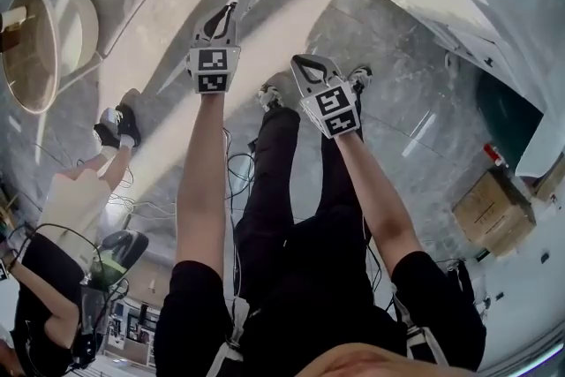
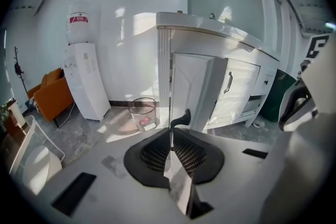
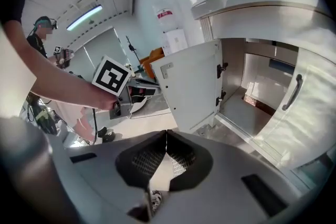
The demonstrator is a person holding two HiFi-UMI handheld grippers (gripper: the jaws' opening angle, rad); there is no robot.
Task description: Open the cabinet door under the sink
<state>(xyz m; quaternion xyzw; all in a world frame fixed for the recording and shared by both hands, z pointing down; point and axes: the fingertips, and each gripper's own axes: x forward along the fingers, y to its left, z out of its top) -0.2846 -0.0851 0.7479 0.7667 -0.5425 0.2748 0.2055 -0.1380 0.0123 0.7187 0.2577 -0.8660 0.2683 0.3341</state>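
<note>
Cabinet door [image 3: 191, 86] under the sink top [image 3: 252, 0] stands wide open, angled outward from the left side of the opening and held there by two dark hinges [image 3: 221, 68] along its inner edge. It is white; its inner face is flat and plain, and from the left gripper view its outer face [image 2: 191, 92] shows a raised panel. Behind it the cabinet interior [image 3: 252, 97] lies open to view, with a pale floor and back wall. The neighbouring door [image 3: 304, 113] to the right is closed and carries a curved bar handle [image 3: 292, 93]. The left gripper [image 2: 171, 131] has its jaws pressed together with nothing between them, and it sits near the door without touching it. The right gripper [image 3: 166, 136] also has its jaws closed on nothing and is apart from the door. A water dispenser [image 2: 84, 78] and a clear waste bin [image 2: 143, 113] stand left of the cabinet.
</note>
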